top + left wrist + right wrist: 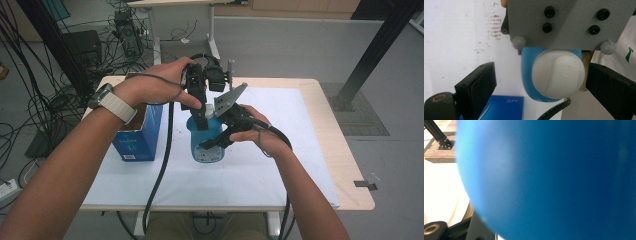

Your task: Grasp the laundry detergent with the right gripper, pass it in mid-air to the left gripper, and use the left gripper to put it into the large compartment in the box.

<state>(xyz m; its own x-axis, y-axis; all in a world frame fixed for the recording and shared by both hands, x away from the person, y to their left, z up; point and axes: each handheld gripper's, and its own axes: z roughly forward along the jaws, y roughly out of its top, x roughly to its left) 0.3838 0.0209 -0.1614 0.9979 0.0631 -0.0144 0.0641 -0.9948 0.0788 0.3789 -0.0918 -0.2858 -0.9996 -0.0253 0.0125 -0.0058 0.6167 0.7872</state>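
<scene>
A blue bottle (206, 142) with a white cap (558, 73) is seen standing upright near the middle of the white-covered tabletop (280, 170), just to the right of an open blue box (138, 135) in the high view. Both hands are brought together over it.

The right gripper (212, 145) is held low at the bottle's right side, and its black jaws are seen laid against the bottle's body. In the right gripper view the blue wall of the bottle (554, 180) is pressed so close to the camera that the jaws' tips are hidden; the jaws are taken to be closed firmly on the bottle, as tightly as they go here. The grey three-cornered plate of this gripper is seen tilted above the bottle's shoulder.

The left gripper (201, 117) is held above the bottle, pointing down at its top. In the left gripper view (541, 82) the white cap is seen from above between the two black jaws, which stand wide apart. The jaw on the right of that view is just beside the cap, perhaps touching its edge, though that cannot be told for certain; the jaw on the left is kept well clear of it, so the cap is not gripped.

A watch with a pale strap (112, 102) is worn on the left wrist. Cables are trailed from both grippers toward the near edge of the tabletop.
</scene>
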